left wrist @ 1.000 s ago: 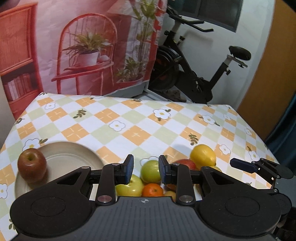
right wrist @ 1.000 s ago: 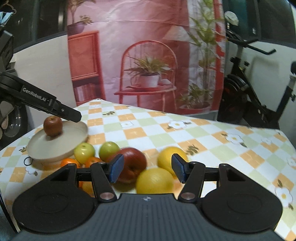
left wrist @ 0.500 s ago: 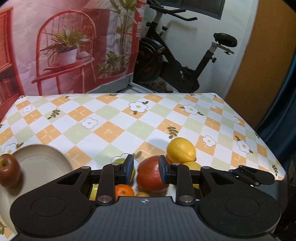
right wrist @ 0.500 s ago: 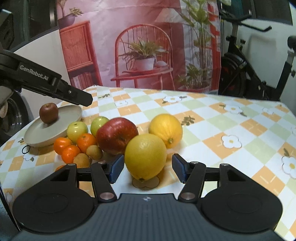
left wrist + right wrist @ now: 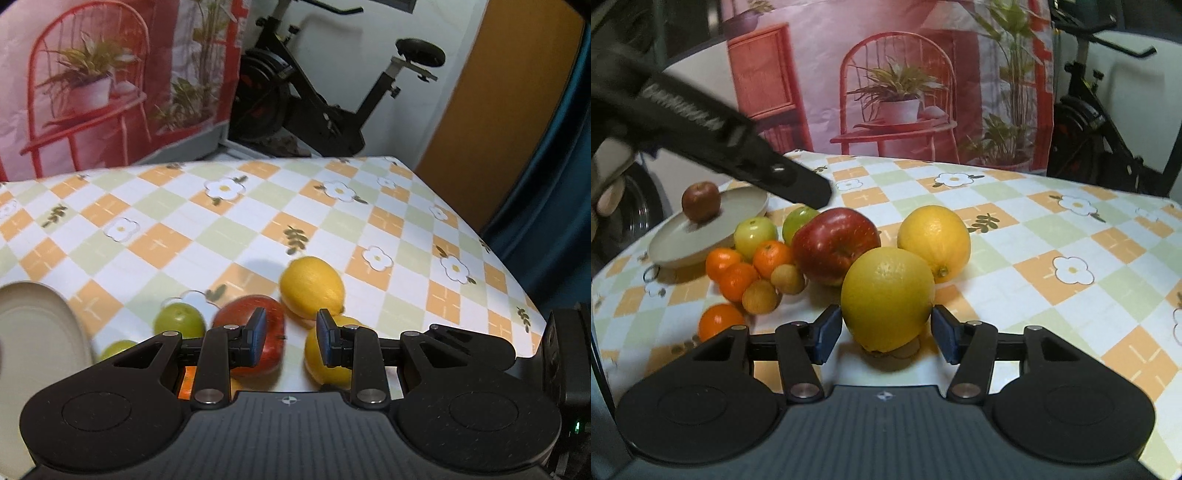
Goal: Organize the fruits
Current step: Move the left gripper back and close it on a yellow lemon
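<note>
A yellow citrus fruit (image 5: 886,299) lies nearest in the right wrist view, between the jaws of my right gripper (image 5: 886,332). The jaws are closing and both pads touch its sides. Behind it lie a lemon (image 5: 934,240) and a big red apple (image 5: 834,243). A small red apple (image 5: 701,201) rests on the beige plate (image 5: 676,240). My left gripper (image 5: 288,339) hovers over the gap between the red apple (image 5: 255,332) and the yellow citrus (image 5: 325,354), shut and holding nothing.
Two green apples (image 5: 755,234), several mandarins (image 5: 738,273) and small tan fruits (image 5: 786,278) crowd between plate and red apple. The left gripper's black finger (image 5: 738,144) reaches across above them. The checked tablecloth (image 5: 258,221) ends at the right edge; an exercise bike (image 5: 332,110) stands behind.
The left gripper has swung right, from over the green apples to between red apple and yellow citrus. The right gripper sank and came up around the near citrus, its jaws narrowing onto it.
</note>
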`<action>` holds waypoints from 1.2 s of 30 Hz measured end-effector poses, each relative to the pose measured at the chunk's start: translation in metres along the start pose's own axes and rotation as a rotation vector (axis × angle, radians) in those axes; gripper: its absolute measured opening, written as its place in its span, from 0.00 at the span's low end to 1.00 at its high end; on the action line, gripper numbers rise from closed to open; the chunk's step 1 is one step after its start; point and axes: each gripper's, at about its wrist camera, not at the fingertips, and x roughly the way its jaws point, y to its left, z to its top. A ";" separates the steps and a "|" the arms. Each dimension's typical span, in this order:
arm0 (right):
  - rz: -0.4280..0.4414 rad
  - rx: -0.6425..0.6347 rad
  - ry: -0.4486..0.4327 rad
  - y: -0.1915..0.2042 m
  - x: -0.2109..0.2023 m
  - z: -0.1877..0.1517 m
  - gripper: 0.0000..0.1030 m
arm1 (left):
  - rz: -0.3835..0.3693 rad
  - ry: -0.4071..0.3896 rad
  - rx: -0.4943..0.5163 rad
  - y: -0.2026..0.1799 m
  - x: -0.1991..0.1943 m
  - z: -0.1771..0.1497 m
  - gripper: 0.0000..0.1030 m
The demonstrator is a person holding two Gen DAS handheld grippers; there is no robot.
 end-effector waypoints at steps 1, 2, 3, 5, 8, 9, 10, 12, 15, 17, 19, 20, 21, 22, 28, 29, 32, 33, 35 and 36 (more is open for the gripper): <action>-0.004 -0.012 0.000 0.002 -0.001 -0.001 0.54 | -0.006 0.007 0.003 -0.002 0.003 0.000 0.30; -0.006 -0.019 0.000 0.003 -0.001 -0.002 0.54 | -0.012 0.018 0.006 -0.004 0.007 0.001 0.30; -0.004 -0.022 -0.001 0.003 -0.001 -0.003 0.54 | -0.017 0.024 0.006 -0.005 0.010 0.001 0.30; 0.001 -0.028 -0.001 0.003 -0.002 -0.003 0.54 | -0.026 0.035 0.007 -0.008 0.015 0.001 0.30; -0.001 -0.056 -0.005 0.006 -0.003 -0.005 0.54 | -0.045 0.055 0.005 -0.011 0.022 0.003 0.30; -0.002 -0.067 -0.007 0.008 -0.003 -0.006 0.54 | -0.050 0.064 0.002 -0.011 0.025 0.003 0.30; -0.003 -0.079 -0.009 0.009 -0.003 -0.006 0.54 | -0.055 0.073 0.002 -0.011 0.027 0.003 0.30; -0.004 -0.094 -0.013 0.011 -0.003 -0.008 0.54 | -0.064 0.089 -0.001 -0.011 0.032 0.002 0.30; -0.002 -0.090 -0.015 0.010 -0.003 -0.009 0.54 | -0.079 0.094 -0.003 -0.012 0.031 0.001 0.30; 0.003 -0.089 -0.016 0.008 -0.004 -0.010 0.54 | -0.086 0.097 0.003 -0.012 0.031 0.000 0.30; 0.003 -0.093 -0.014 0.009 -0.004 -0.010 0.55 | -0.087 0.098 0.004 -0.012 0.030 0.000 0.30; 0.004 -0.089 -0.012 0.009 -0.004 -0.010 0.55 | -0.091 0.099 0.004 -0.012 0.030 0.000 0.30; 0.011 -0.077 -0.001 0.008 -0.002 -0.009 0.55 | -0.097 0.100 0.003 -0.013 0.030 0.000 0.30; 0.017 -0.066 0.012 0.006 0.000 -0.010 0.55 | -0.104 0.102 0.003 -0.013 0.029 -0.001 0.30; 0.037 -0.034 0.029 0.002 0.004 -0.010 0.54 | -0.141 0.109 -0.018 -0.011 0.028 -0.004 0.30; 0.042 -0.031 0.029 0.001 0.004 -0.010 0.52 | -0.144 0.110 -0.026 -0.010 0.028 -0.005 0.30; 0.041 -0.042 0.022 0.002 0.002 -0.010 0.52 | -0.160 0.121 -0.063 -0.005 0.028 -0.005 0.30; 0.038 -0.047 0.019 0.004 0.002 -0.011 0.52 | -0.170 0.133 -0.081 -0.003 0.029 -0.005 0.30; 0.040 -0.059 0.020 0.006 0.003 -0.012 0.51 | -0.162 0.138 -0.087 -0.002 0.031 -0.006 0.32; 0.039 -0.069 0.020 0.008 0.003 -0.012 0.51 | -0.162 0.135 -0.081 -0.003 0.031 -0.007 0.32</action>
